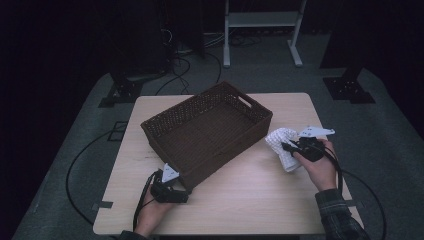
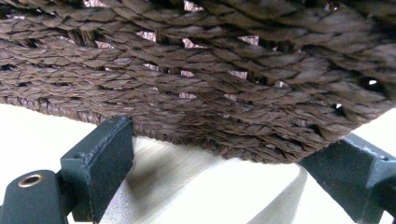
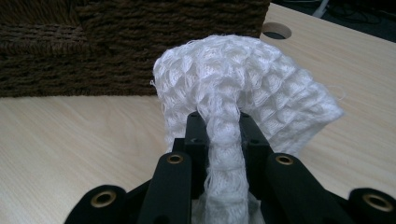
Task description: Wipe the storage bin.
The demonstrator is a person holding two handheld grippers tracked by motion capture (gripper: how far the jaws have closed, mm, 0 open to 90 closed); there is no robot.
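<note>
A light wooden table (image 1: 250, 200) carries a dark woven basket (image 1: 207, 130). The basket's near corner sits between the left gripper (image 2: 233, 186), whose jaws stand wide apart on either side of that corner without pressing it. The right gripper (image 3: 223, 126) has its jaws clamped on a fold of the white waffle cloth (image 3: 243, 88), which bunches up just ahead of them, beside the basket.

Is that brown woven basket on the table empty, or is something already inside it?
Empty. The high view looks straight into the basket and shows only its bare woven floor. The white cloth is outside it, pinched in the right gripper.
</note>
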